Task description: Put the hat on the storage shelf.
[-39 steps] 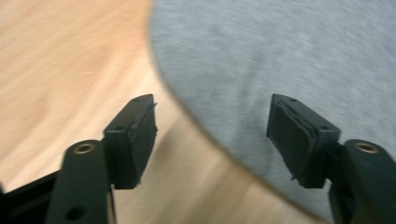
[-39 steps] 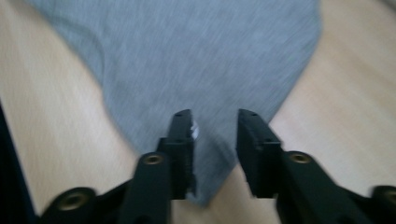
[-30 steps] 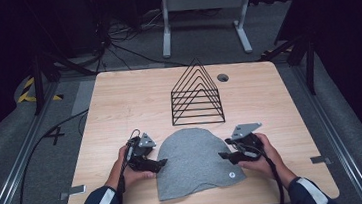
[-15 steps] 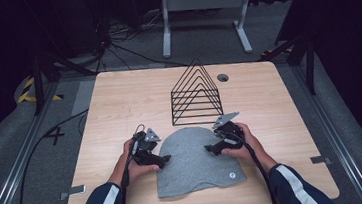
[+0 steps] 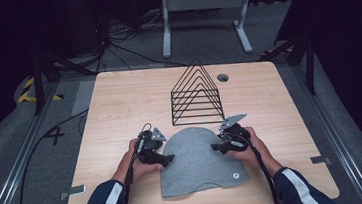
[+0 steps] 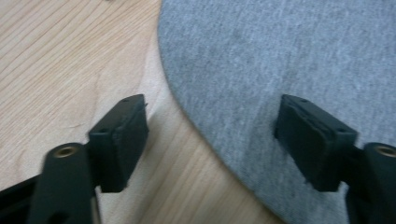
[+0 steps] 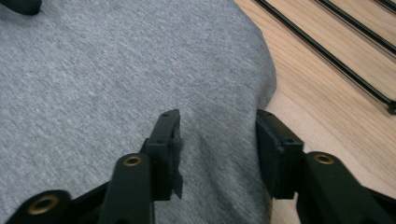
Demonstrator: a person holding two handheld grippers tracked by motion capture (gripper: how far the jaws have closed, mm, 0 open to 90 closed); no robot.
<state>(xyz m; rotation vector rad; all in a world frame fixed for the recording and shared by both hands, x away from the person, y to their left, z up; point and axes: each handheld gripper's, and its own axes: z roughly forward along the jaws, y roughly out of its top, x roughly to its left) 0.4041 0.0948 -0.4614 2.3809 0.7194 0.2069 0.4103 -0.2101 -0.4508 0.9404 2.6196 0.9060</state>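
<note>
Grey cloth, a beanie-shaped hat (image 5: 198, 160), lies flat low in the middle of the high view on the wooden table (image 5: 119, 103), its rounded top toward the upper frame and its straight hem near the bottom edge, with a small round tag at its lower right. Just above its crown stands a black wire rack (image 5: 195, 93) of nested triangles. The left gripper (image 5: 168, 158) sits at the hat's left edge, held by the left hand (image 5: 137, 162); the right gripper (image 5: 215, 146) sits at the hat's right edge, held by the right hand (image 5: 244, 148). In the left gripper view the left gripper (image 6: 212, 140) has its jaws spread wide, one over bare wood at lower left of the frame and the other over the grey knit at lower right, straddling the curved edge of the hat (image 6: 289, 70); nothing is held between them. In the right gripper view the right gripper (image 7: 218, 144) is about half open, its jaws set over the hat (image 7: 116, 84) beside its rounded edge, with fabric lying between them but not pinched. Rack wires (image 7: 327, 46) cross the upper right of that frame over the wood.
</note>
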